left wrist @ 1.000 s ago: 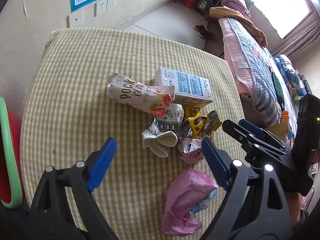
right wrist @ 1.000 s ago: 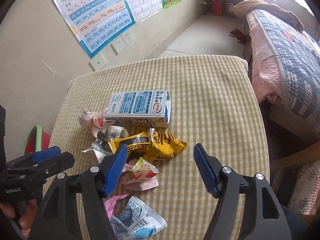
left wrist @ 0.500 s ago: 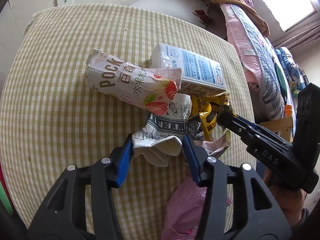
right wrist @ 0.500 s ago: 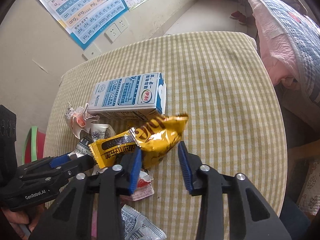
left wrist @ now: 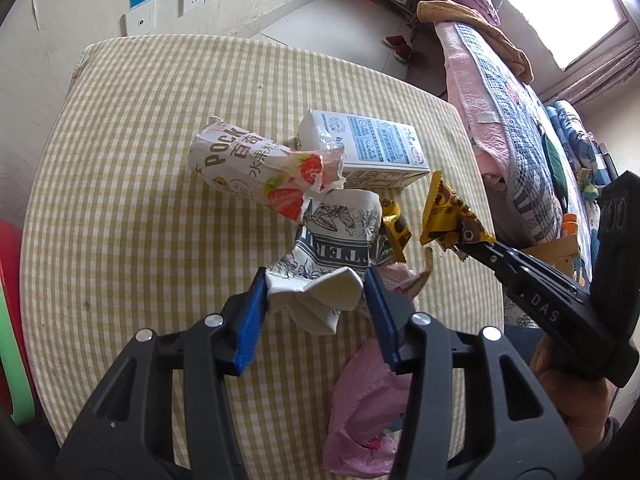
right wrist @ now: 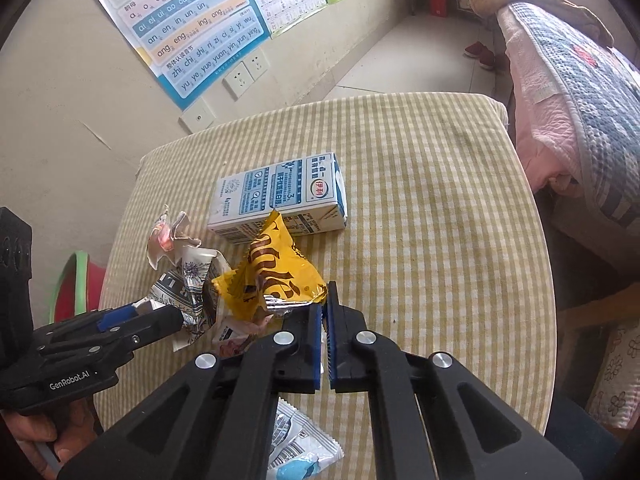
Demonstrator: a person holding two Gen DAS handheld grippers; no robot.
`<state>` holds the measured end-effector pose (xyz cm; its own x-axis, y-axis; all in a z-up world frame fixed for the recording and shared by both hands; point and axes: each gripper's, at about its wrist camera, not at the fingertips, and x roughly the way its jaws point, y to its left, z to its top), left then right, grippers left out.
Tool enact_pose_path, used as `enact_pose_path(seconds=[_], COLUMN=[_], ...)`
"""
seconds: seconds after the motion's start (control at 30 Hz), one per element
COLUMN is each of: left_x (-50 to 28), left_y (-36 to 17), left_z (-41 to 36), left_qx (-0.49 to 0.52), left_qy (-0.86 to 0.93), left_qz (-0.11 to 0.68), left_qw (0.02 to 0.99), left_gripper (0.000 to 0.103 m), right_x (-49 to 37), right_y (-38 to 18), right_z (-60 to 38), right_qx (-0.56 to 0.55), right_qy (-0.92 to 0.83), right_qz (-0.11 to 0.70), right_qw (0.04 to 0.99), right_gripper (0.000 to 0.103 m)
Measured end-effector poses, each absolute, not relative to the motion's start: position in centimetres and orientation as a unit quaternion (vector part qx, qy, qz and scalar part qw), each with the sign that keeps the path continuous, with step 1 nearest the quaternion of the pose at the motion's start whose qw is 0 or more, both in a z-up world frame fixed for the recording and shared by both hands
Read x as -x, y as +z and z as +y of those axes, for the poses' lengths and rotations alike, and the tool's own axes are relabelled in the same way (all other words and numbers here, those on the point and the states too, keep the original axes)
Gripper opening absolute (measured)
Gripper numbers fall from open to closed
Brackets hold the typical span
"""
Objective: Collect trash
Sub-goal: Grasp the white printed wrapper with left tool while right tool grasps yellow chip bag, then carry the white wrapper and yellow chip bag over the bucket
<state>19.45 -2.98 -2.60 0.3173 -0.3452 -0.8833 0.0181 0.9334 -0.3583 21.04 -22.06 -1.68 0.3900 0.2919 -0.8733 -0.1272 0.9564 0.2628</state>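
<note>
A: Left side first?
B: Red basin with green rim (right wrist: pixel 76 280) off the worktop (left wrist: pixel 120 160) edge, far left. Left hand-held gripper (left wrist: pixel 316 300) clamped on a crumpled white paper cup with black print (left wrist: pixel 336 240), blue pads on both sides of its squashed rim.

A: Middle of the pile?
B: Pocky box (left wrist: pixel 256 172), torn open, lying just behind the cup and touching it. Blue-white milk carton (right wrist: pixel 280 200) on its side behind that. Pink plastic bag (left wrist: pixel 364 408) at the near edge, under the left gripper's right finger.

A: Right?
B: Right hand-held gripper (right wrist: pixel 325 312) pinched tight on the foil edge of a yellow snack wrapper (right wrist: pixel 276 276), wrapper lifted off the checked cloth, in front of the carton. Blue-white sachet (right wrist: pixel 300 448) under that gripper. Bed (right wrist: pixel 580 92) past the worktop's right edge.
</note>
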Motion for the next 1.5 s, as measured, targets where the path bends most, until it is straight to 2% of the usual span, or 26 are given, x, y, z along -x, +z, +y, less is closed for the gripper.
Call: enact_pose_path(seconds=[0.73,1.5], left_x=[-11.6,-4.4], left_y=[4.7,8.1], left_z=[1.4,12.5], left_qx=[0.157,0.202], left_qy=[-0.093,0.01], left_qz=[0.513,0.46], left_qw=[0.839,0.864], left_gripper=[0.046,0.046], right_x=[-15.0,-11.2], right_y=[4.8,7.9], right_z=[-18.7,-6.4], right_qx=[-0.049,0.002], right_qy=[0.151,0.262], right_qz=[0.486,0.457], right_qw=[0.859,0.85], right_gripper=[0.002,0.002])
